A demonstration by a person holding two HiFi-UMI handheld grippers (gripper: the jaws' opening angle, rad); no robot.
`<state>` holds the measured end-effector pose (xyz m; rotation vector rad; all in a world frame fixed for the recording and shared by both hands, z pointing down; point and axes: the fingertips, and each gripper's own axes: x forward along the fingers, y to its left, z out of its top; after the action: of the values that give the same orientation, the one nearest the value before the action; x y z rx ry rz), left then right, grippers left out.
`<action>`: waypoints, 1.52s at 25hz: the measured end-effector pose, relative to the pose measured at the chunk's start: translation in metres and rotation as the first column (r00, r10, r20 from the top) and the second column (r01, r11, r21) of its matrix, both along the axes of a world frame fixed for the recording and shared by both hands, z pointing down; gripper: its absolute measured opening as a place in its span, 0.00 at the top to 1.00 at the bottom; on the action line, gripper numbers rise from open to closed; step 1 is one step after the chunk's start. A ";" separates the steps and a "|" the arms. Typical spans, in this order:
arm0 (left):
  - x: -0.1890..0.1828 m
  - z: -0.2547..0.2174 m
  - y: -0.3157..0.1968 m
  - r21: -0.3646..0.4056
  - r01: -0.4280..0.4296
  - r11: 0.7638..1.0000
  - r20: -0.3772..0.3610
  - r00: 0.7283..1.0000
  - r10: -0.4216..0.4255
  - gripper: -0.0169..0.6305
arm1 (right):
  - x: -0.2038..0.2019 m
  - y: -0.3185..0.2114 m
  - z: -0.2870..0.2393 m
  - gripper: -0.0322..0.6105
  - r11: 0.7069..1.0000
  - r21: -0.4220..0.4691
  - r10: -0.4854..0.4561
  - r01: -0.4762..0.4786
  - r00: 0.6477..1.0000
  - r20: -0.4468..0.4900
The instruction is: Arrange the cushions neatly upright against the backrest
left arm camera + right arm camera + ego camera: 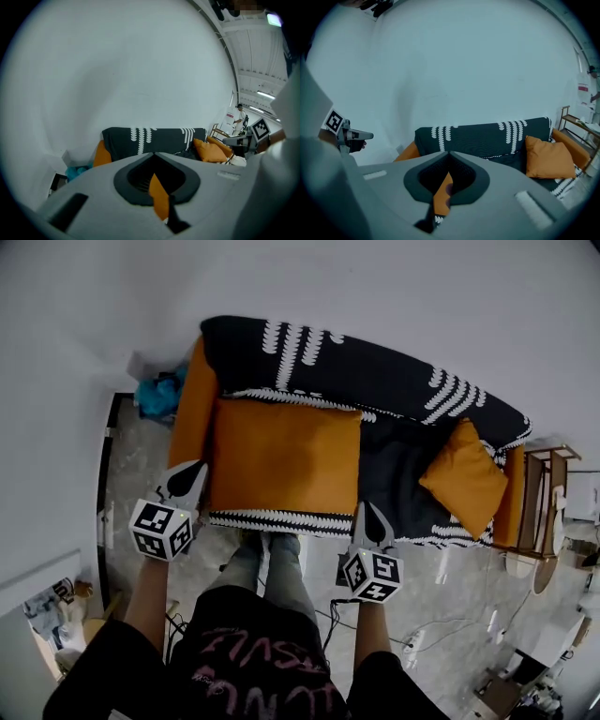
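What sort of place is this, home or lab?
Probably a mock living-room corner in a lab or workshop: a sofa with a cushion against a bare wall, loose cables on the floor, and an industrial ceiling with strip lights.

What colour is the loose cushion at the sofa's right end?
The cushion is orange; best seen in the right gripper view.

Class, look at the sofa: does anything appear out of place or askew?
Yes. The large orange cushion lies flat on the left of the seat, not upright against the backrest; the smaller orange cushion sits skewed at the right end.
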<state>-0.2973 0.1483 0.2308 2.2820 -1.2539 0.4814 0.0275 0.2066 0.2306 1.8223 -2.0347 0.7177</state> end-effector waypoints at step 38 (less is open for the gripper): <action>0.018 0.263 -0.027 -0.340 0.168 0.925 0.111 0.984 -0.138 0.61 | 0.055 -0.076 0.256 0.51 0.935 -0.325 -0.118 0.140 0.989 0.085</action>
<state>-0.2797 0.1212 0.4936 1.8692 -1.2614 0.6902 0.0829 0.1304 0.4869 1.4802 -1.9118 1.0208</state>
